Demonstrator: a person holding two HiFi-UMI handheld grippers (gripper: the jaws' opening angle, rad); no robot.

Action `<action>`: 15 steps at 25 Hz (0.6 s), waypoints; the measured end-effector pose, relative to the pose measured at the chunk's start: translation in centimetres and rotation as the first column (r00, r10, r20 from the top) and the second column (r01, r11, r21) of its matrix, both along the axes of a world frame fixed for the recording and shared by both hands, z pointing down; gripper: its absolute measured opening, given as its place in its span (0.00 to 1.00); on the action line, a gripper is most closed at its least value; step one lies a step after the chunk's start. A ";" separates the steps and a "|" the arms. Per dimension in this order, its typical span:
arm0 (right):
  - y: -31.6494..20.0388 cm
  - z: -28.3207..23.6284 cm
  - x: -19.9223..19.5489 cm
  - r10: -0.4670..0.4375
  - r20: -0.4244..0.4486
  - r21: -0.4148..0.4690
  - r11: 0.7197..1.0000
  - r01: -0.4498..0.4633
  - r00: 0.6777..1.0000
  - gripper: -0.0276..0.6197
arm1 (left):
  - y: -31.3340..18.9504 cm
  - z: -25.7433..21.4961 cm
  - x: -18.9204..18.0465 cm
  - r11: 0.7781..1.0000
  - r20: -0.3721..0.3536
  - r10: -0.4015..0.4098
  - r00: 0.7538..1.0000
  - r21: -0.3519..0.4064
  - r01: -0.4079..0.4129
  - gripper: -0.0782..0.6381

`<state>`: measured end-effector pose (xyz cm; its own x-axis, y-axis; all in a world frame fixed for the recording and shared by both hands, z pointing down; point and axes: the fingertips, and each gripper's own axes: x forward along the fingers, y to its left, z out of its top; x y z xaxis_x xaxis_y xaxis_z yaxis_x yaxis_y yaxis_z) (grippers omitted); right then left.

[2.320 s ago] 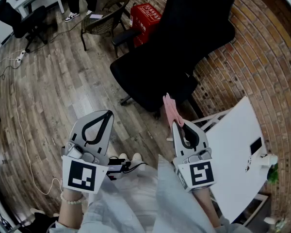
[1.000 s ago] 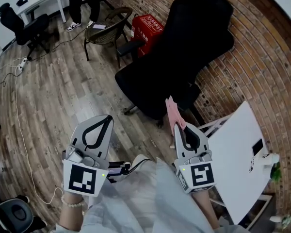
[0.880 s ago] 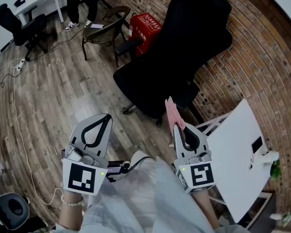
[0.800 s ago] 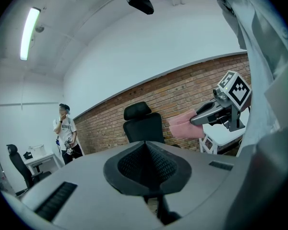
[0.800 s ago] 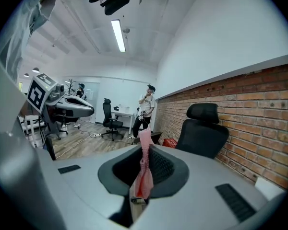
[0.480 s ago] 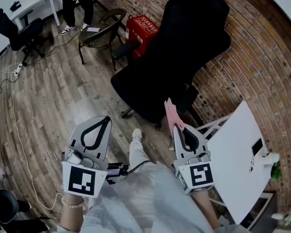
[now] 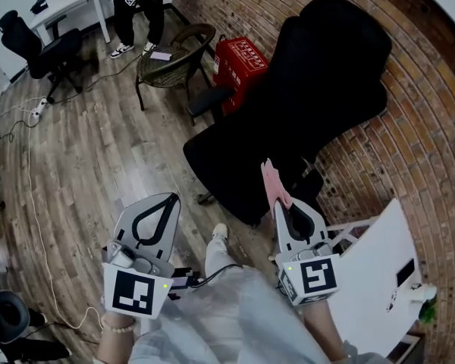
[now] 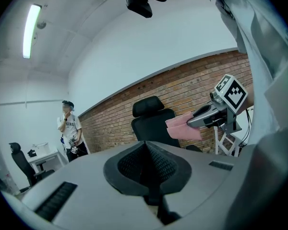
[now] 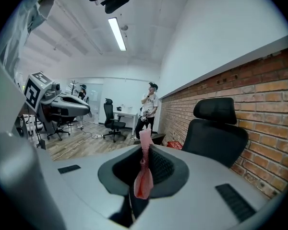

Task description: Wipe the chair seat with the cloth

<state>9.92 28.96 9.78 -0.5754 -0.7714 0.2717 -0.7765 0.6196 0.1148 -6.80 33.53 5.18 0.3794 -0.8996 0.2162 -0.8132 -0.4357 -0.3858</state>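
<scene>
Pink cloth (image 7: 273, 184) is pinched in the right tongs (image 7: 279, 205), near the black chair seat (image 7: 227, 165); the left tongs (image 7: 169, 199) are pressed together, empty.

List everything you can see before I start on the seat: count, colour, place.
office chair: 1, black, against the brick wall, ahead of the grippers
cloth: 1, pink, clamped in the right gripper, not yet on the seat
box: 1, red, on the floor behind the office chair
wicker chair: 1, brown, left of the box
table: 1, white, at the right
far chair: 1, black, by the white desk
power strip: 1, white, on the wooden floor
person: 1, standing, far end
left gripper: grey, shut, empty
right gripper: grey, shut on cloth
</scene>
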 end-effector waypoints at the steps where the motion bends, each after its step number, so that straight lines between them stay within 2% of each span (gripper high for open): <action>1: -1.2 0.0 -0.2 -0.005 0.001 -0.001 1.000 0.005 1.000 0.13 | -1.1 0.0 -0.1 1.000 0.002 -0.001 1.000 0.002 0.001 0.13; 9: -9.9 0.7 -0.3 -0.029 -0.008 -0.033 0.999 0.029 1.000 0.13 | -10.4 -0.2 0.0 1.000 0.002 -0.012 1.000 0.007 0.012 0.13; 15: -15.0 1.6 0.9 -0.025 0.005 -0.048 0.999 0.025 1.000 0.13 | -16.0 0.2 1.3 1.000 0.010 -0.007 1.000 -0.001 0.007 0.13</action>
<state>10.81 13.95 11.33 -0.5956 -0.7427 0.3061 -0.7610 0.6436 0.0810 -5.49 17.57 5.34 0.3710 -0.9019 0.2212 -0.8122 -0.4306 -0.3936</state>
